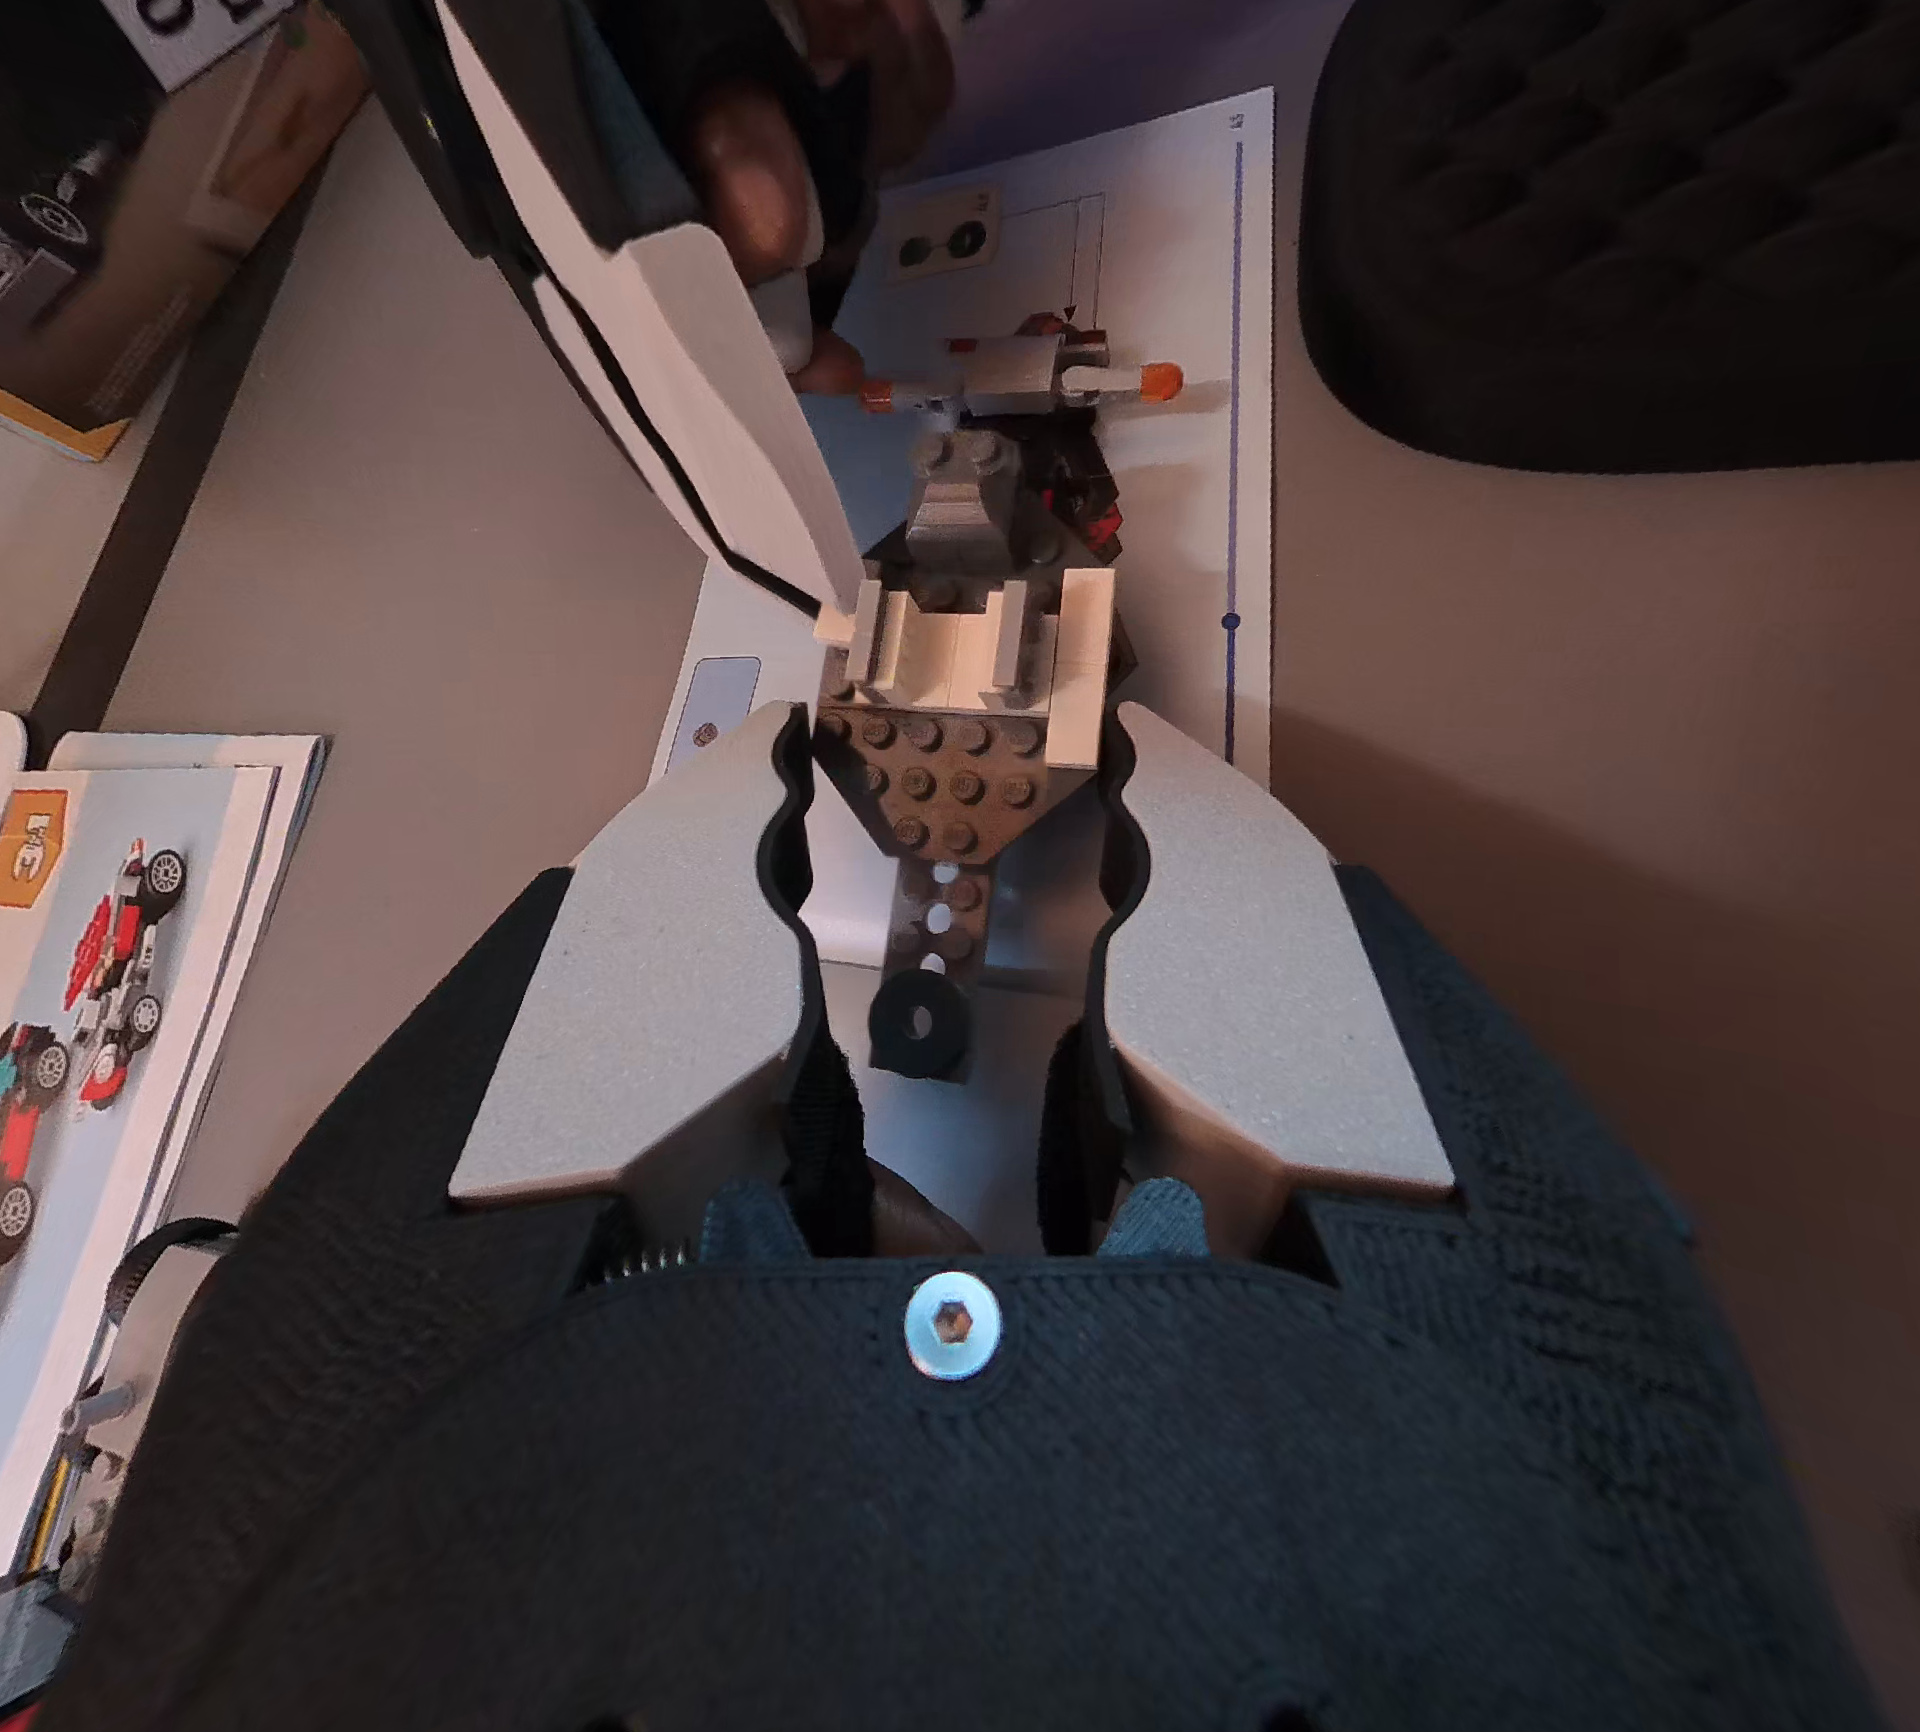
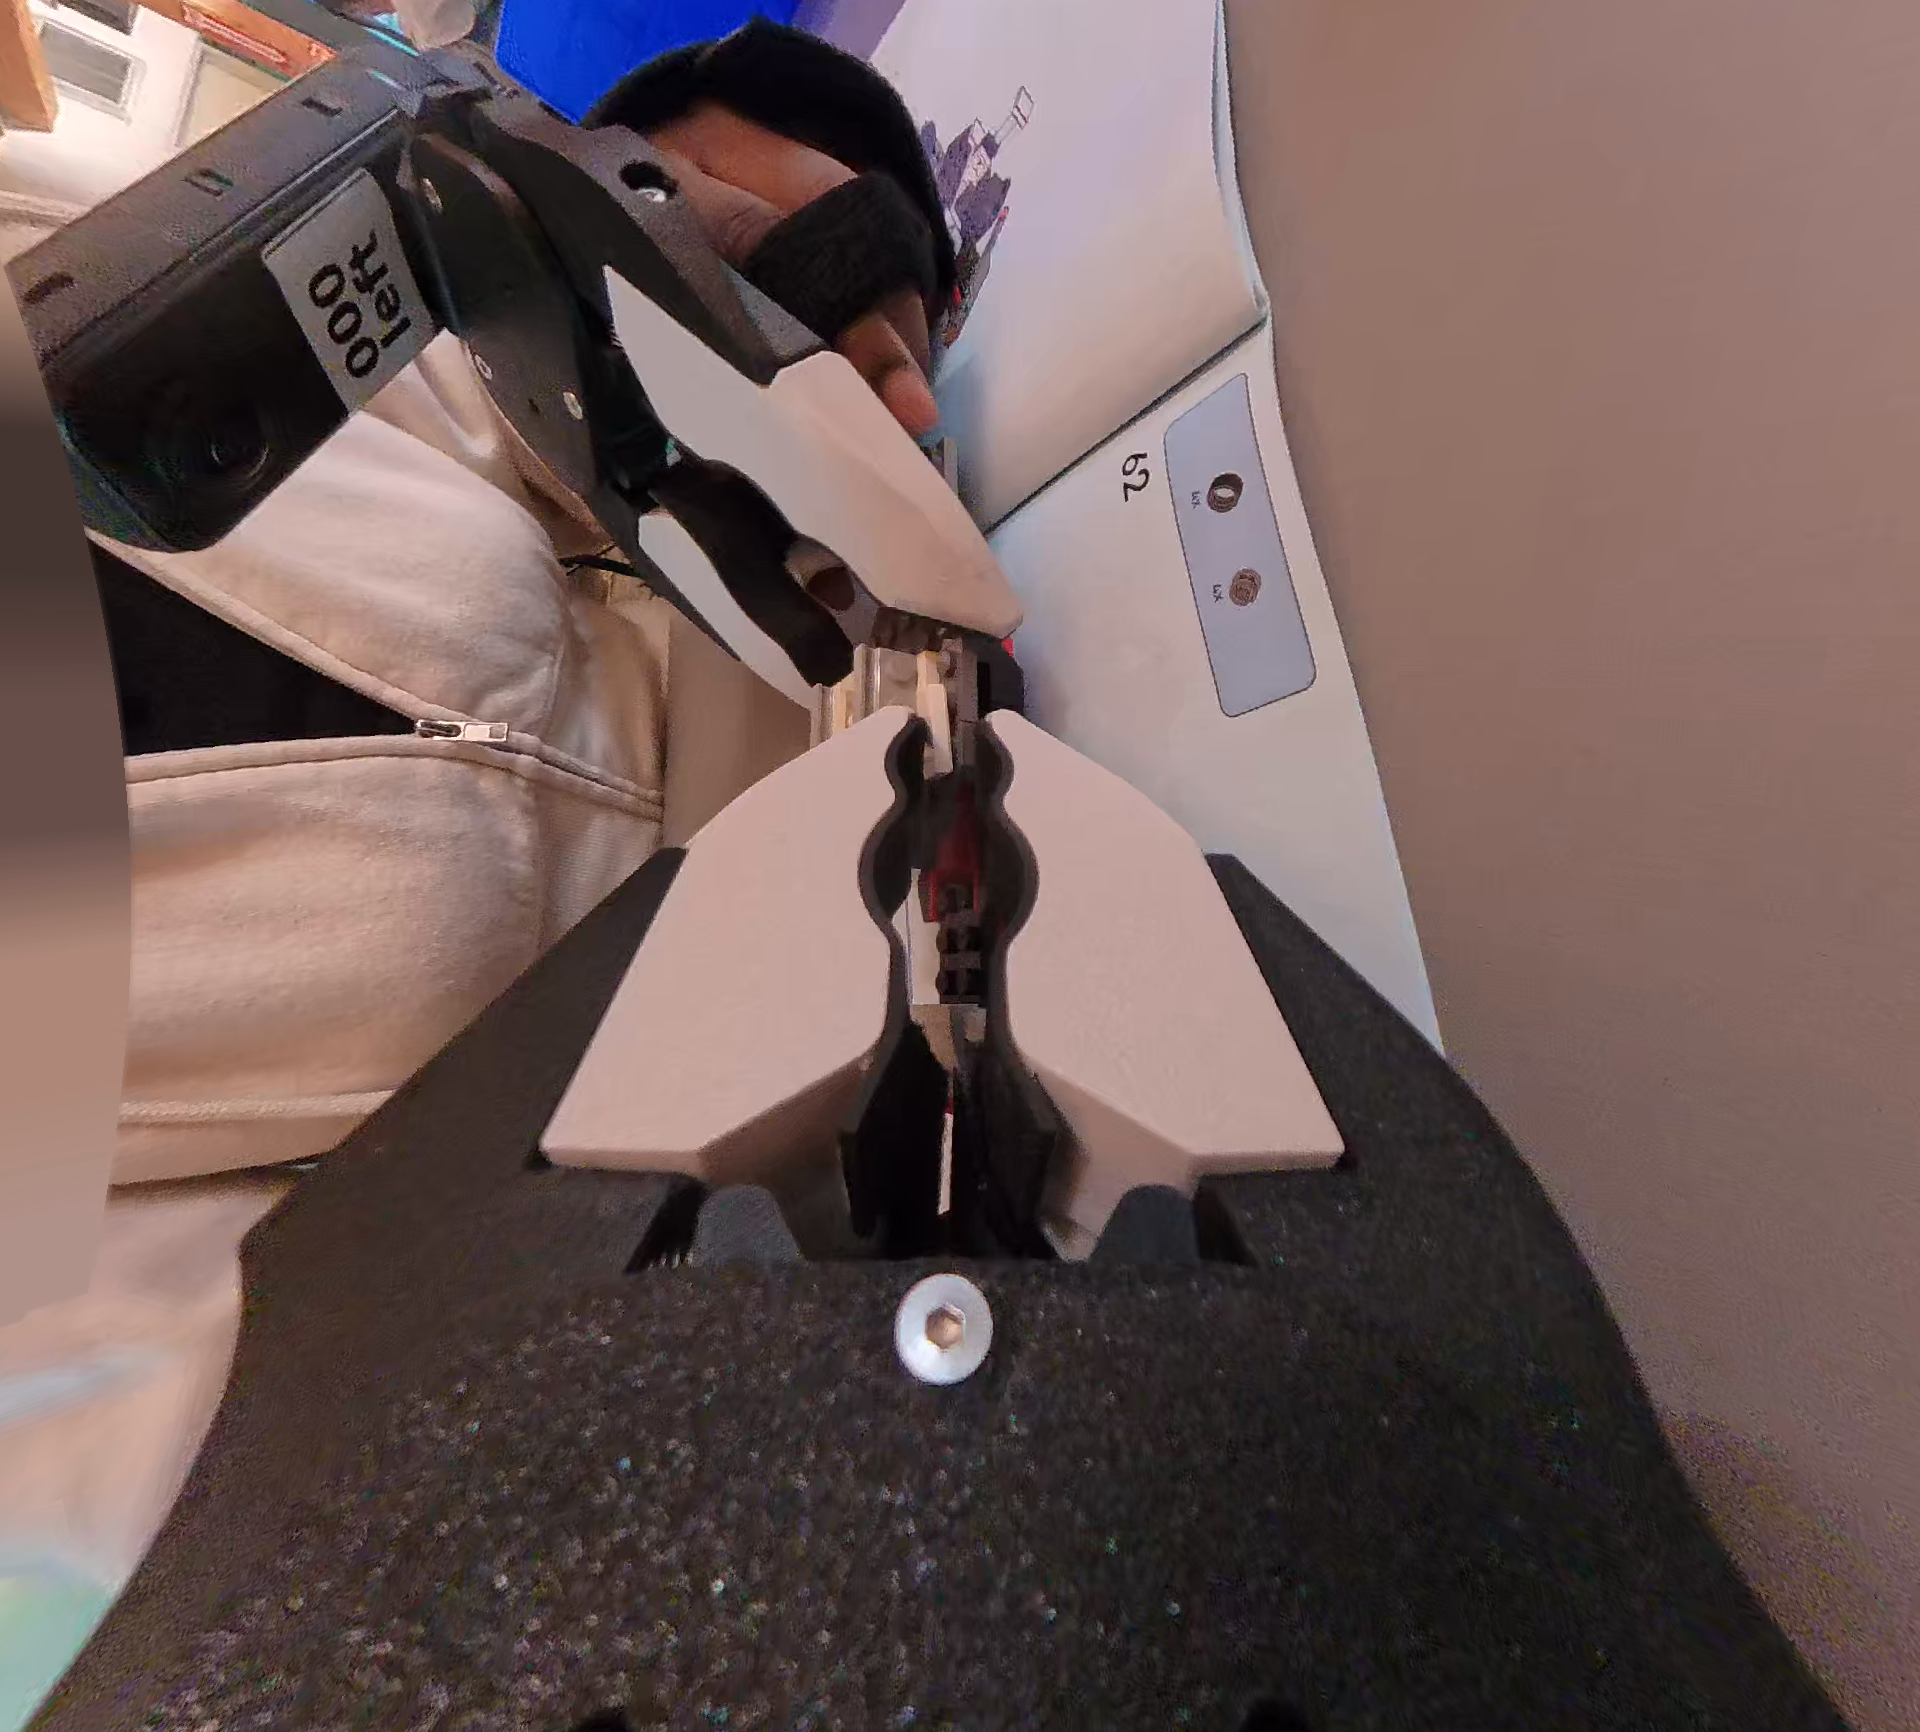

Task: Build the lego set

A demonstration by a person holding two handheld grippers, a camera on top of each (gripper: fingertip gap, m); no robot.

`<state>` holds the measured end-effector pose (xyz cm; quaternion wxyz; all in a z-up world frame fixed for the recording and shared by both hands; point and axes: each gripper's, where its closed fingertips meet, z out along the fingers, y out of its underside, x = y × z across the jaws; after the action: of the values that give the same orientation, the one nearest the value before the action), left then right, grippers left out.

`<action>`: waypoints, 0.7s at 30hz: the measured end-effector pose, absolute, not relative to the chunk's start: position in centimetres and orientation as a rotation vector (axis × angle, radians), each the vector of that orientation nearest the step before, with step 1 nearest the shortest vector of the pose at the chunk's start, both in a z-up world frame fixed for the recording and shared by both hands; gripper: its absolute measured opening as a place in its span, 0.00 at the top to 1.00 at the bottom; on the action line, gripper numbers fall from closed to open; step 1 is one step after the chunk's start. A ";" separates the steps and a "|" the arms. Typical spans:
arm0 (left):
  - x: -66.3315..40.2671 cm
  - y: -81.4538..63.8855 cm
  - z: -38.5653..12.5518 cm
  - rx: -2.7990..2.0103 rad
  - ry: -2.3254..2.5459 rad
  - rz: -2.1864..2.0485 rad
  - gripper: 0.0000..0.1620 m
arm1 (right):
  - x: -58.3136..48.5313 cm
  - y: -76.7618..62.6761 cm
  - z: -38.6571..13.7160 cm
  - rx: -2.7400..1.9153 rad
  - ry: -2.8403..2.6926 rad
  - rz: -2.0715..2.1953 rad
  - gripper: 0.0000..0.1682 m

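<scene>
Grey table [image 1: 436,539]; lego model [image 1: 961,726] between left gripper [image 1: 961,726] fingertips; right gripper [image 2: 954,726] alongside

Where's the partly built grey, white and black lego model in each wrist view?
Left wrist view: the partly built grey, white and black lego model sits at picture centre, held between the left gripper fingers.
Right wrist view: the model is seen edge-on at centre, just past the right gripper tips.
Shared landmark: the open white instruction booklet lying behind the model.

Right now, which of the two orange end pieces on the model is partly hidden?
The orange tip beside the right gripper is partly hidden; the opposite orange tip shows fully.
</scene>
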<state>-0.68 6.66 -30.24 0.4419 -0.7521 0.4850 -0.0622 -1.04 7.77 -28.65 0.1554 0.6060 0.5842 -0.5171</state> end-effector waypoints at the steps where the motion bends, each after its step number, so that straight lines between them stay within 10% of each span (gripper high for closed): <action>1: -0.7 6.6 -30.2 -1.863 1.205 -0.151 0.67 | -1.0 7.8 -28.6 1.730 1.664 -1.479 0.95; 11: -1.2 6.2 -27.8 -1.944 0.976 -0.607 0.64 | -0.7 7.5 -28.2 1.679 1.661 -1.537 0.96; 21: -0.4 7.4 -28.0 -2.184 0.706 -1.161 0.90 | -0.5 7.2 -28.1 1.658 1.720 -1.509 0.96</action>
<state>-0.45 7.43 -28.02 0.2809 -0.8148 0.2635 -0.4333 -0.49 7.16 -28.11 0.1576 0.5795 0.6011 -0.5273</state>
